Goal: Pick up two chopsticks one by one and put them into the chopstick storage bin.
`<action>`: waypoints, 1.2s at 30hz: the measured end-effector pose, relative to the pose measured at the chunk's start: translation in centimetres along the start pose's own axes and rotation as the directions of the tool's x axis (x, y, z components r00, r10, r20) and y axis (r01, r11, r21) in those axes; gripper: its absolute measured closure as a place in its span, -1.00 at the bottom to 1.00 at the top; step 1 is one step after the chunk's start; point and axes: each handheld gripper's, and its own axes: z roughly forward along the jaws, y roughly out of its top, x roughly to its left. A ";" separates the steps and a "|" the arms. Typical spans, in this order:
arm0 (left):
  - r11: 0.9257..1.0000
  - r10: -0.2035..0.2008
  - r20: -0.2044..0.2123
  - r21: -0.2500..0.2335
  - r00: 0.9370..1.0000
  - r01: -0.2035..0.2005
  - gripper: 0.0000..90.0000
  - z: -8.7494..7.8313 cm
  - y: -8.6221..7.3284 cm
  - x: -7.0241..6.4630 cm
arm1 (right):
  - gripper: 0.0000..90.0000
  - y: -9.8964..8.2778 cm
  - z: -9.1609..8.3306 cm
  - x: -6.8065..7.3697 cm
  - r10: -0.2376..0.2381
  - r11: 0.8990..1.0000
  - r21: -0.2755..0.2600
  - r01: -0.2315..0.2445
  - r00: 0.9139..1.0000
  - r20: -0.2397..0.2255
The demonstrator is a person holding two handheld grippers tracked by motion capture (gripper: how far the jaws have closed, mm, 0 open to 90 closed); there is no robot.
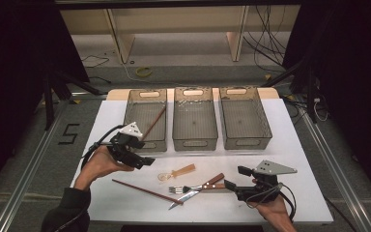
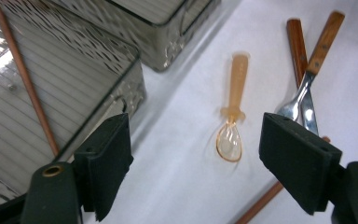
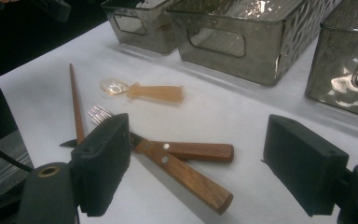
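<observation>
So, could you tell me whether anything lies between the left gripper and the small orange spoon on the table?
Nothing visible does: the left gripper has open, empty jaws, and bare table runs to the orange spoon.

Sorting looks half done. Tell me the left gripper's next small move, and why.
Probably lower the open left gripper onto the spoon. One chopstick already leans in the left bin, the jaws hold nothing, and the spoon lies straight ahead between them on the table.
</observation>
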 end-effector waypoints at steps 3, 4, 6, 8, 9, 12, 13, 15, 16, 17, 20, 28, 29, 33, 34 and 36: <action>0.999 0.019 0.002 0.046 1.000 -0.019 -0.46 0.5 -0.4 -0.5 | -0.47 0.0 0.0 0.1 0.001 1.000 0.001 -0.001 1.000 -0.001; 0.998 0.025 0.002 0.060 1.000 -0.025 -0.46 0.7 -0.6 -0.7 | -0.47 0.0 0.0 0.1 0.000 1.000 0.000 0.000 1.000 -0.001; 0.995 0.039 0.009 0.089 0.999 -0.039 -0.46 1.0 -0.8 -1.1 | -0.47 0.0 0.0 0.1 -0.003 1.000 0.000 0.003 1.000 -0.002; 0.991 0.055 0.012 0.119 0.998 -0.056 -0.46 1.3 -1.2 -1.4 | -0.47 0.0 0.0 0.1 -0.004 1.000 0.000 0.004 1.000 -0.003; 0.989 0.058 0.017 0.133 0.998 -0.059 -0.46 1.5 -1.3 -1.6 | -0.47 0.0 0.0 0.1 -0.005 1.000 0.000 0.005 1.000 -0.004; 0.982 0.074 0.022 0.170 0.997 -0.077 -0.45 1.9 -1.8 -2.0 | -0.47 0.0 -0.1 0.2 -0.006 1.000 0.001 0.006 1.000 -0.004; 0.977 0.089 0.031 0.191 0.996 -0.093 -0.44 2.0 -2.0 -2.1 | -0.47 0.1 -0.1 0.2 -0.006 1.000 0.001 0.006 1.000 -0.005; 0.970 0.109 0.046 0.213 0.993 -0.116 -0.42 2.3 -2.3 -2.5 | -0.47 0.1 -0.1 0.2 -0.007 1.000 0.000 0.007 1.000 -0.004; 0.966 0.118 0.055 0.227 0.991 -0.128 -0.40 2.4 -2.5 -2.5 | -0.47 0.1 -0.1 0.2 -0.007 1.000 0.001 0.007 1.000 -0.004; 0.962 0.116 0.062 0.240 0.991 -0.128 -0.40 2.6 -2.7 -2.6 | -0.47 0.1 -0.1 0.2 -0.007 1.000 0.001 0.007 1.000 -0.004; 0.951 0.125 0.083 0.272 0.989 -0.143 -0.35 3.0 -3.1 -2.8 | -0.47 0.1 -0.1 0.2 -0.009 1.000 0.000 0.009 1.000 -0.003; 0.921 0.165 0.115 0.337 0.980 -0.195 -0.18 3.8 -4.1 -2.7 | -0.47 0.1 -0.1 0.3 -0.014 1.000 -0.001 0.014 1.000 -0.004; 0.918 0.168 0.114 0.344 0.979 -0.198 -0.15 3.9 -4.3 -2.7 | -0.47 0.1 -0.1 0.3 -0.015 1.000 -0.002 0.015 1.000 -0.004; 0.906 0.173 0.120 0.370 0.978 -0.206 -0.06 4.3 -4.7 -2.5 | -0.47 0.1 -0.1 0.3 -0.015 1.000 -0.001 0.015 1.000 -0.003; 0.904 0.173 0.119 0.375 0.978 -0.206 -0.04 4.3 -4.7 -2.5 | -0.47 0.1 -0.1 0.3 -0.015 1.000 -0.001 0.015 1.000 -0.004; 0.903 0.172 0.118 0.378 0.978 -0.205 -0.01 4.4 -4.8 -2.4 | -0.47 0.1 -0.1 0.3 -0.015 1.000 0.000 0.015 1.000 -0.004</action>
